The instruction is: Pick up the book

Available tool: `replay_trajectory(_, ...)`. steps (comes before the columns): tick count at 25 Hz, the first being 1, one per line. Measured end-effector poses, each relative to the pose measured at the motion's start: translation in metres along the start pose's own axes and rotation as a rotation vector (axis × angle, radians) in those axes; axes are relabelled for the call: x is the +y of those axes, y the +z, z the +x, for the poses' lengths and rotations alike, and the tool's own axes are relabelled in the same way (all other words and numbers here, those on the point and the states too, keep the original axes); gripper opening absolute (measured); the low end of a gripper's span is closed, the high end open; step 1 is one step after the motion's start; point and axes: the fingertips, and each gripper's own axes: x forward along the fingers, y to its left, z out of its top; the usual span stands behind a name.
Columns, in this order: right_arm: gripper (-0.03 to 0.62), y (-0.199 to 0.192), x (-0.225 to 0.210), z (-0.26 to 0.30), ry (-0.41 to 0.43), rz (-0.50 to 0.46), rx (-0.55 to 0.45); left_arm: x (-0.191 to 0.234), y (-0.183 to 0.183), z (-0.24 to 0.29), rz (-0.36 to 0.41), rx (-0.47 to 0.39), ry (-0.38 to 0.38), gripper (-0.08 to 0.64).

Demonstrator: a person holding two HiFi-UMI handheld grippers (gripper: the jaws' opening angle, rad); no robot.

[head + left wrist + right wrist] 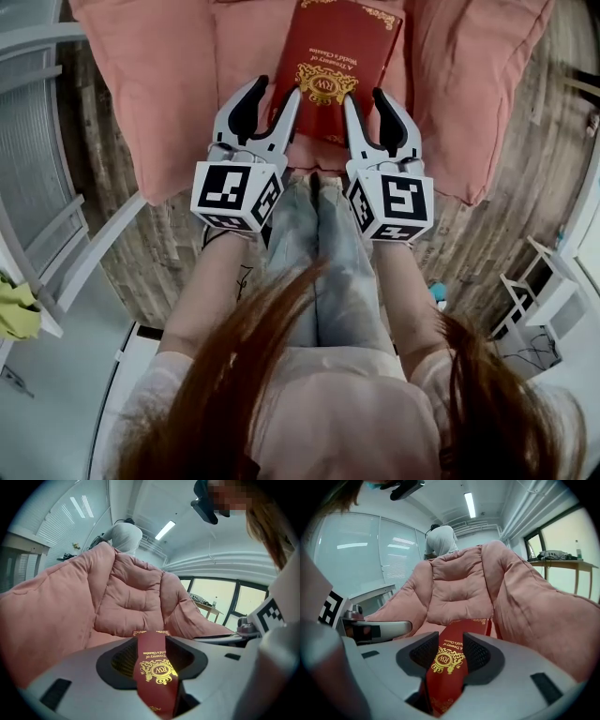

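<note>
A dark red book (337,56) with gold ornament lies flat on a pink cushioned seat (159,84), its near edge toward me. My left gripper (277,86) hovers at the book's near left corner, its inner finger over the book's edge. My right gripper (365,94) sits at the near right corner in the same way. Both stand open with a plain gap. In the left gripper view the book (154,667) shows through the gap of the left gripper (151,641). The right gripper view shows the book (450,658) likewise beyond the right gripper (451,637). Neither grips it.
The seat's pink back cushions (459,588) rise behind the book and thick pink arms flank it. My legs in jeans (319,244) are below the grippers. Wooden floor (131,253) surrounds the seat. White furniture (56,244) stands left, a white rack (544,291) right.
</note>
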Motion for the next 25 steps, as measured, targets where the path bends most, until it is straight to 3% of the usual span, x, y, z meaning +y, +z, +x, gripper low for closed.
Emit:
replay_trajectory(11, 0.173, -0.032, -0.02, 0.013, -0.039, 0.038, 0.042, 0.007, -0.027, 0.025, -0.024, 0.057, -0.007, 0.208)
replay_trajectory(15, 0.181, -0.037, -0.02, 0.018, -0.052, 0.036, 0.047, 0.016, -0.037, 0.032, -0.059, 0.079, 0.003, 0.259)
replay_trajectory(25, 0.239, -0.057, -0.036, 0.031, -0.129, 0.058, 0.099, 0.033, -0.059, 0.051, -0.072, 0.14, 0.003, 0.265)
